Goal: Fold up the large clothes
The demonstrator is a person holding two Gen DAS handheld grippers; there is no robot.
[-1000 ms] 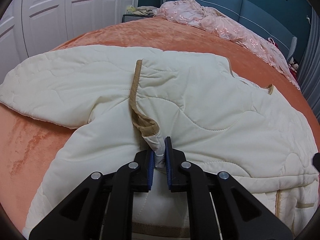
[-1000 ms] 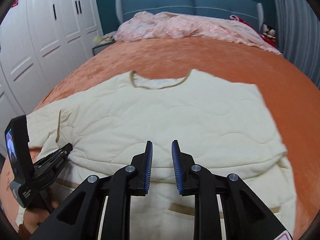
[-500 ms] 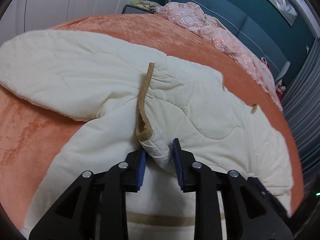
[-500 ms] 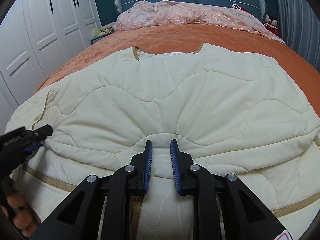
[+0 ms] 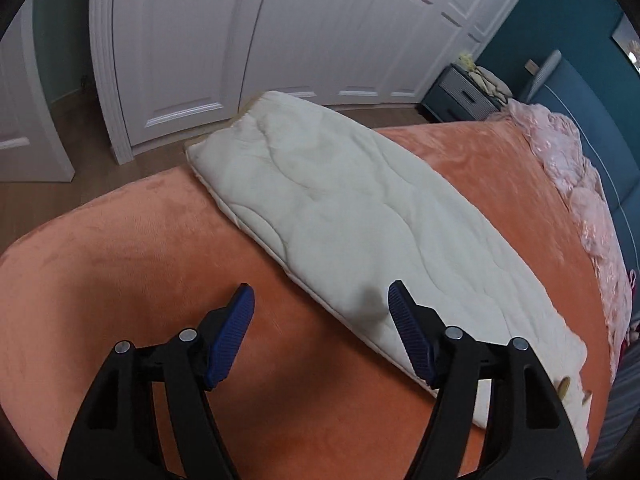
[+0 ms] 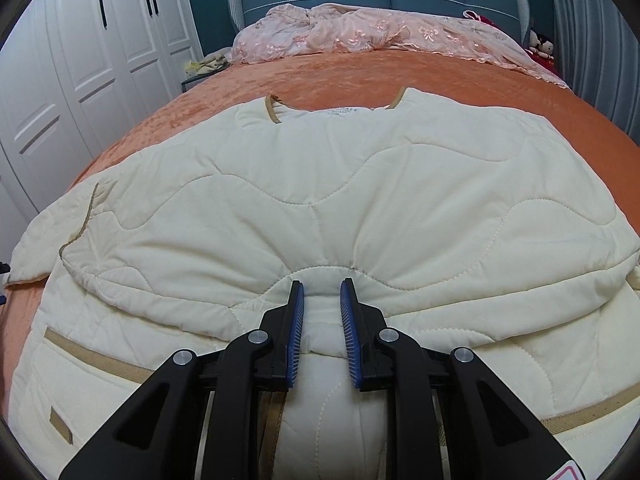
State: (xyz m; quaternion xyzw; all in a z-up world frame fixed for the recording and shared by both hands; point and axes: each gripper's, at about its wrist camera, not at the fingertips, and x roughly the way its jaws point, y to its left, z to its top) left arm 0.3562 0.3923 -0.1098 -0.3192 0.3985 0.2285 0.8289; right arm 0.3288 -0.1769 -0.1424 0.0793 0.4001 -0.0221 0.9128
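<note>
Cream quilted jacket (image 6: pixel 320 184) with tan trim, spread flat on the orange bedspread, collar toward twelve o'clock. Folded fabric edge bunched between the blue pads at six o'clock. One sleeve (image 5: pixel 360 216) stretched straight toward ten o'clock, cuff hanging over the bed edge

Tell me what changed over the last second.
The left gripper let go of the jacket's fold, its jaws opening, and swung away to face the outstretched sleeve. The right gripper came down onto the folded hem, jaws as narrow as before. The jacket stays on the bed.
</note>
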